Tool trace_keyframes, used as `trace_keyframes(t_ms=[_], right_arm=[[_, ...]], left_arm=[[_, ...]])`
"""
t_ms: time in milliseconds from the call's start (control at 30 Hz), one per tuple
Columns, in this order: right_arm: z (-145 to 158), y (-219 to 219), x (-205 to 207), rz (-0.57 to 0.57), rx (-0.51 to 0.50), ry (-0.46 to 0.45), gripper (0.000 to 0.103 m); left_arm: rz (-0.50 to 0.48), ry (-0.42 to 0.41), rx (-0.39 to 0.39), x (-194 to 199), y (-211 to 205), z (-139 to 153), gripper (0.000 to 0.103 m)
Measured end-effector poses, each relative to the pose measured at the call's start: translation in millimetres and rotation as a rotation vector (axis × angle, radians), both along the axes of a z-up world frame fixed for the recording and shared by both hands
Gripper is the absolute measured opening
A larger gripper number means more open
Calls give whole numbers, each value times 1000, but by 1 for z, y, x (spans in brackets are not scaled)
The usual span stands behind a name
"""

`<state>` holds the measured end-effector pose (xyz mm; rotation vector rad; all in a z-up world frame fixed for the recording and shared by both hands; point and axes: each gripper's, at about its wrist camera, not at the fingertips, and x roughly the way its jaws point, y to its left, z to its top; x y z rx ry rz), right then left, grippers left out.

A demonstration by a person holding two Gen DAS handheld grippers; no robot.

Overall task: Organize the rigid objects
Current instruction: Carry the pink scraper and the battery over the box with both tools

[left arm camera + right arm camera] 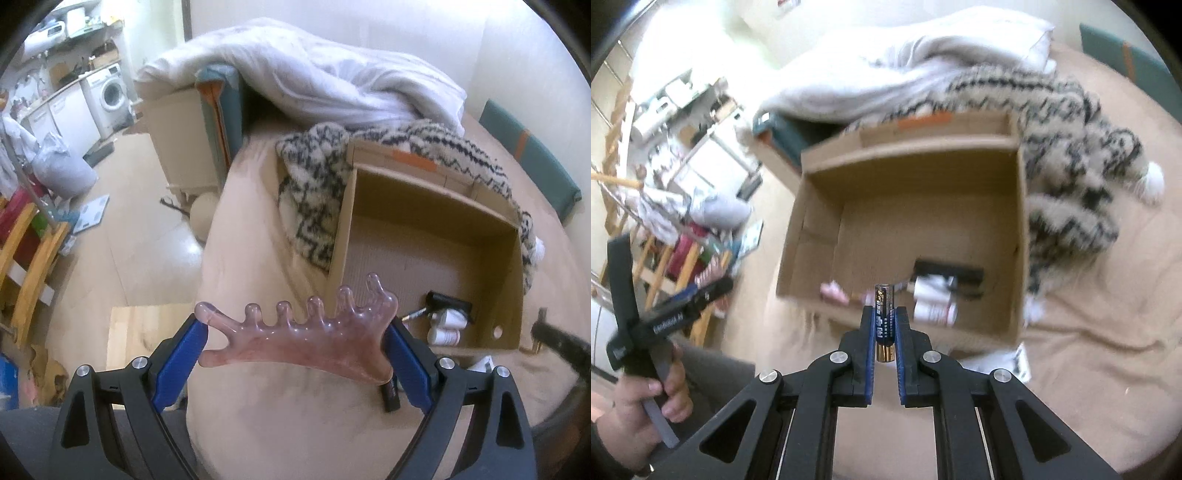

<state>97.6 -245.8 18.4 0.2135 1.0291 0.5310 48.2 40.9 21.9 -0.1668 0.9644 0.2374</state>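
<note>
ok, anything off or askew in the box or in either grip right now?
Nothing damaged or spilled. The left gripper holds the pink comb-shaped massager by its two ends, spread wide. The right gripper pinches a battery upright. Items in the cardboard box lie loosely in a heap at its near side.

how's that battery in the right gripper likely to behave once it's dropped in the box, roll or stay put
The battery is a smooth cylinder, so once released on the flat floor of the cardboard box it will probably roll until it meets a wall or the white bottles. It looks rigid and small, and the right gripper pinches it upright, so it may tip first.
</note>
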Motion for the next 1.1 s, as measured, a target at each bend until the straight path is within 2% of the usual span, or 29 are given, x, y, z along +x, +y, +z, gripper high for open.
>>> trace_keyframes(t_ms=[200,300,600,767,933,1100], right_arm=[[17,-6,21,-50,32,-122,11],[23,-5,33,-53,34,-151,11],[8,-1,65,-76,21,-125,11],[-4,3,78,-75,-10,-98,11],[-23,5,84,-82,-25,-30,11],[-44,11,85,-68,-76,36,11]], left_arm=[[-17,-54,22,13,-9,19,93],[-35,-78,32,25,-17,27,93],[-80,-133,39,75,-48,42,93],[-81,-127,55,98,-64,25,93],[-99,-97,58,109,-74,-4,93],[-145,-27,30,118,-78,-39,93]])
